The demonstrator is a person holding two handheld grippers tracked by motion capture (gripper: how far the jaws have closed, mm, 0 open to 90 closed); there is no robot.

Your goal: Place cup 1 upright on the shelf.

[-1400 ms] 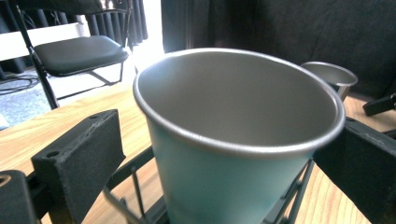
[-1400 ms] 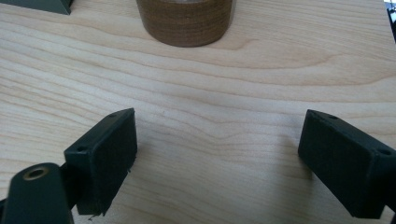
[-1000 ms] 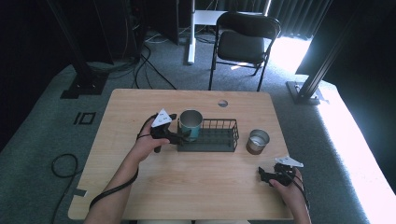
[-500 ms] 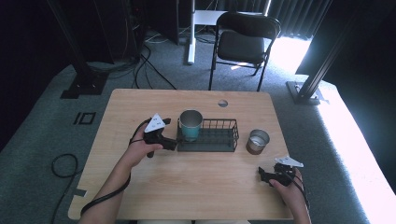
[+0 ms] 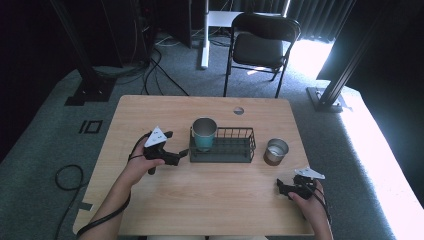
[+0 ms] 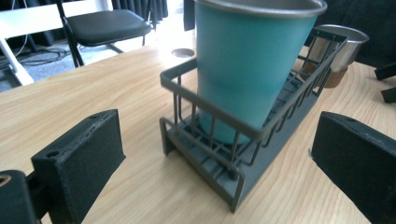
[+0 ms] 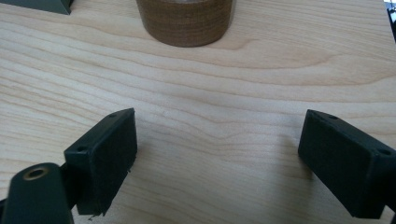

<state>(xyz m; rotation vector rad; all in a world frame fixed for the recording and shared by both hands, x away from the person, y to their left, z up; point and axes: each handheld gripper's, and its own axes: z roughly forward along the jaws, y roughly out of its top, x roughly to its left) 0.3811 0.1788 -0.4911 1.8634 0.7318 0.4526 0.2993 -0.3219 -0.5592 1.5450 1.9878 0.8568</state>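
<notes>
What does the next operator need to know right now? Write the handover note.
Left gripper: open, off the end of the wire rack, holding nothing.
Right gripper: open, low over the table at the near right, holding nothing.
Teal cup: upright in the rack's left end, leaning slightly.
Steel cup: upright on the table just right of the rack, outside it.
Done: teal cup is racked.
Left, probably: rack the steel cup; the right gripper points at it and is nearest.
</notes>
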